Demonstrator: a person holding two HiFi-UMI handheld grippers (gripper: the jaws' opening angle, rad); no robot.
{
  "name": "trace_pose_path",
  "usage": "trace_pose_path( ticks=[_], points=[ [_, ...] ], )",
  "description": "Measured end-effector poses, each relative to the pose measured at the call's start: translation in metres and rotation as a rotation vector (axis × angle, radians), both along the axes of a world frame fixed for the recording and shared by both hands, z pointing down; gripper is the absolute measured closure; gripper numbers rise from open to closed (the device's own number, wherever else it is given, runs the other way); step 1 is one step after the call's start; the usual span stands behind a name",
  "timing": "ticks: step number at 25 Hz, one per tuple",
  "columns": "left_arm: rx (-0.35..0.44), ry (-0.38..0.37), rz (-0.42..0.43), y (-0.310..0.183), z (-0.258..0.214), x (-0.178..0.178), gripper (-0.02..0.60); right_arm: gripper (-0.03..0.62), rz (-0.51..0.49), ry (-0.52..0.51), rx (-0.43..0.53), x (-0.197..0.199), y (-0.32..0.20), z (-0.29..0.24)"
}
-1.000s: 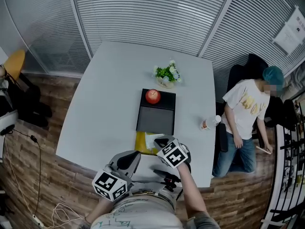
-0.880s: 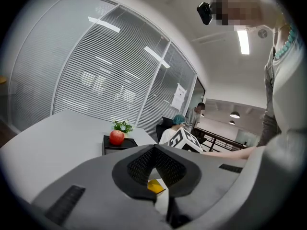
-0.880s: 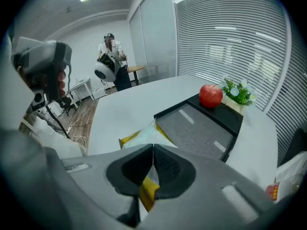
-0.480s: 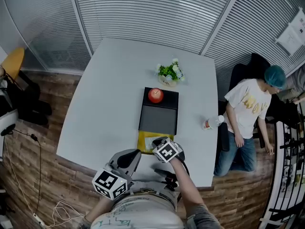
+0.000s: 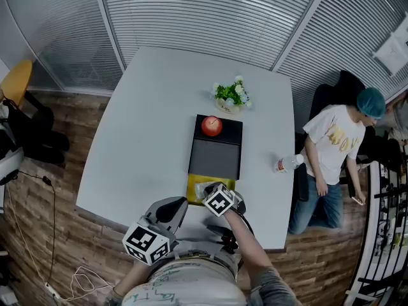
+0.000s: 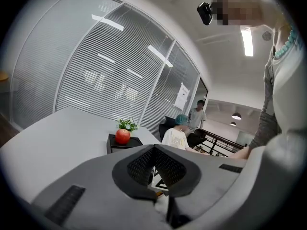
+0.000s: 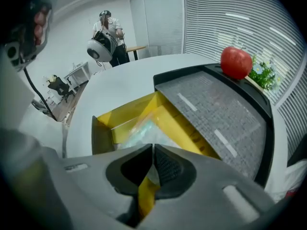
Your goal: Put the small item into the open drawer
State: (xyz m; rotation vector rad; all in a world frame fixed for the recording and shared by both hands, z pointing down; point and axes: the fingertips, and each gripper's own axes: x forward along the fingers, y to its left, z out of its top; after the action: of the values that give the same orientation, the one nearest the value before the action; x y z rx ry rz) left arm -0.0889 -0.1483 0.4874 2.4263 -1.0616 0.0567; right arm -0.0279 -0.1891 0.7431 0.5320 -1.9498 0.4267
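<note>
**Surface finishes.**
- Table (image 5: 146,120): smooth, matt white top.
- Floor (image 5: 38,215), lower left of the head view: wood-grain boards with a dull finish.
- Drawer (image 7: 172,121): smooth, glossy yellow plastic walls.
- Packet (image 7: 141,131), lying in the drawer: clear, crinkled film with a soft sheen.
- Box (image 7: 216,119), behind the drawer: smooth black rim and a grey, grainy, cloth-like top panel.
- Apple (image 7: 236,62): glossy red skin.
- My left gripper (image 6: 154,147): matt grey plastic shell.
- Its pads (image 6: 141,166): black, finely ribbed and rubbery-looking.

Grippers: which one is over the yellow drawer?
The right gripper, pinching a clear packet over the drawer; the left gripper sits at the table's edge.
</note>
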Motion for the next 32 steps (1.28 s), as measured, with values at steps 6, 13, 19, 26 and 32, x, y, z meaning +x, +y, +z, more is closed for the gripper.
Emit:
trace_pose_path(
  ticks=[6, 13, 19, 26, 32],
  points=[
    [0.001, 0.004, 0.006, -0.002, 0.000, 0.000, 0.584, 0.580, 0.000, 0.012, -0.001, -0.001, 0.003, -0.001],
    [0.008, 0.004, 0.020, -0.001, -0.002, 0.006, 0.584, 0.580, -0.003, 0.008, 0.005, 0.000, 0.002, -0.002],
    [0.014, 0.017, 0.016, 0.000, -0.004, 0.009, 0.584, 0.553, 0.000, 0.001, 0.020, 0.001, 0.000, -0.002],
    [0.005, 0.022, 0.029, 0.006, -0.003, 0.013, 0.584, 0.455, 0.074, -0.092, 0.046, 0.014, -0.003, -0.038],
    [0.017, 0.017, 0.048, 0.005, -0.004, 0.022, 0.584, 0.419, 0.112, -0.131, 0.099, 0.038, -0.007, -0.068]
  ],
)
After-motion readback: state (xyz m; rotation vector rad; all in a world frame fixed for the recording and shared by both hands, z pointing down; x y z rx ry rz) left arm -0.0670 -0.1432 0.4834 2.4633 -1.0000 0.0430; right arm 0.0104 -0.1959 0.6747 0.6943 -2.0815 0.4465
